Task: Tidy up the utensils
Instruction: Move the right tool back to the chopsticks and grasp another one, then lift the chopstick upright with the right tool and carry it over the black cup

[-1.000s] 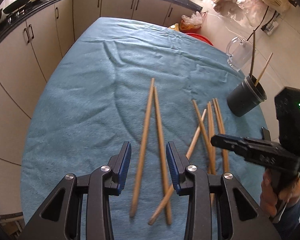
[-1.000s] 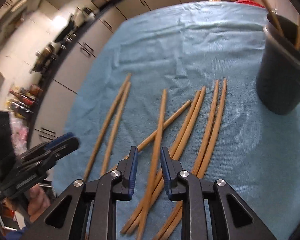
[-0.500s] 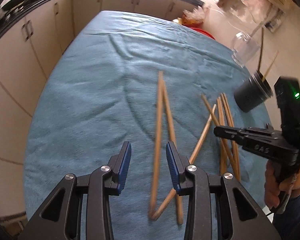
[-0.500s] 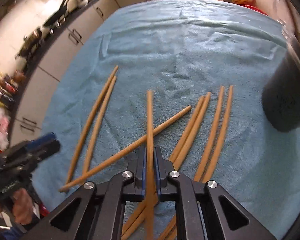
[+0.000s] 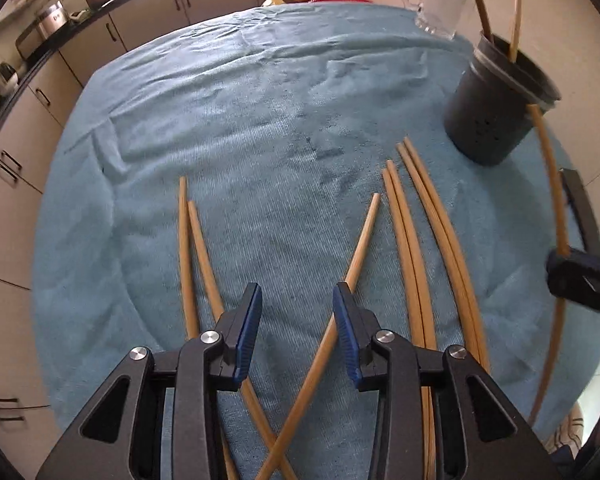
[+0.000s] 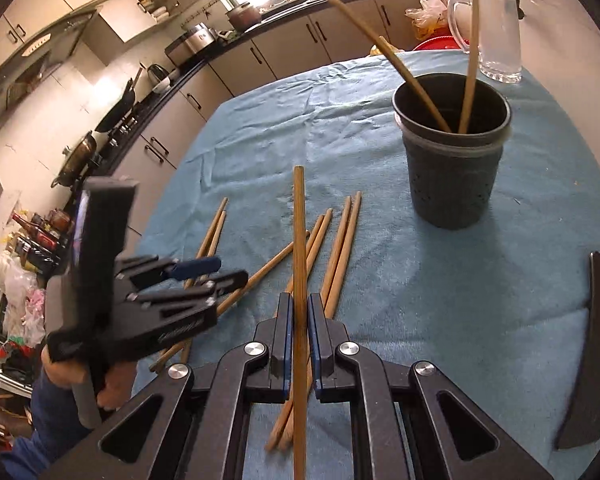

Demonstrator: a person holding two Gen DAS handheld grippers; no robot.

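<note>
Right wrist: clamped one chopstick (image 6: 299, 240), raised off counter (image 6: 460, 300), headed for holder (image 6: 452, 168); left jaws spread, idle.

Tan wooden chopsticks (image 5: 408, 236) lie on a blue cloth (image 5: 260, 120) beside a dark grey holder (image 6: 452, 168)

The right tongs (image 6: 299, 342), gaping a second ago, now clamp a chopstick (image 6: 299, 240) and carry it up off the blue towel (image 6: 440, 280), its tip nearer the black holder (image 6: 452, 184).
</note>
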